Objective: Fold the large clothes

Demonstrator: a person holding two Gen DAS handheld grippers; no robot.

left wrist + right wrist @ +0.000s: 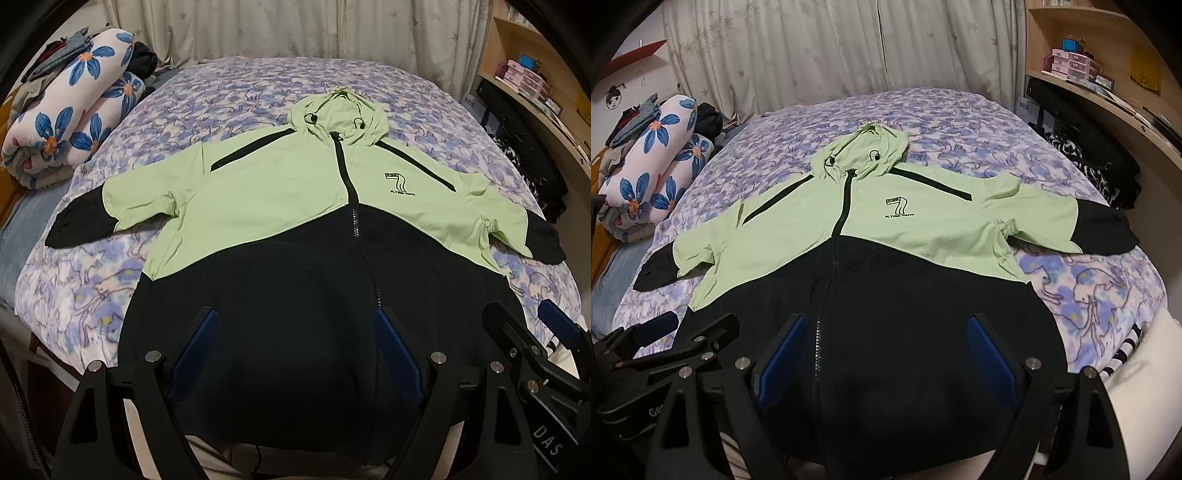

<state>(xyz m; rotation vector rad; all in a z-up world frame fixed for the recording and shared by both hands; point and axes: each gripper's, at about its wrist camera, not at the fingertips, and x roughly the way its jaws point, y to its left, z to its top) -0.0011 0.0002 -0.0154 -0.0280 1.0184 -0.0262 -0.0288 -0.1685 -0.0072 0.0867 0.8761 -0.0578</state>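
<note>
A large hooded jacket [266,206] [923,229], light green above and black below, lies spread flat and front-up on the bed, zipper shut, hood at the far end and both sleeves out to the sides. My left gripper [295,339] hovers open over the black lower left part near the hem, nothing between its blue pads [199,343]. My right gripper [886,343] hovers open over the black lower right part, empty too. Each gripper shows in the other's view: the right gripper [524,328] at the right edge, the left gripper [690,332] at the lower left.
The bed carries a purple-blue patterned cover [236,92] [1089,280]. A rolled floral quilt [74,110] with clothes on it lies at the far left. Wooden shelves [1089,74] with boxes and dark clothes [1100,166] stand on the right. Curtains [812,48] hang behind.
</note>
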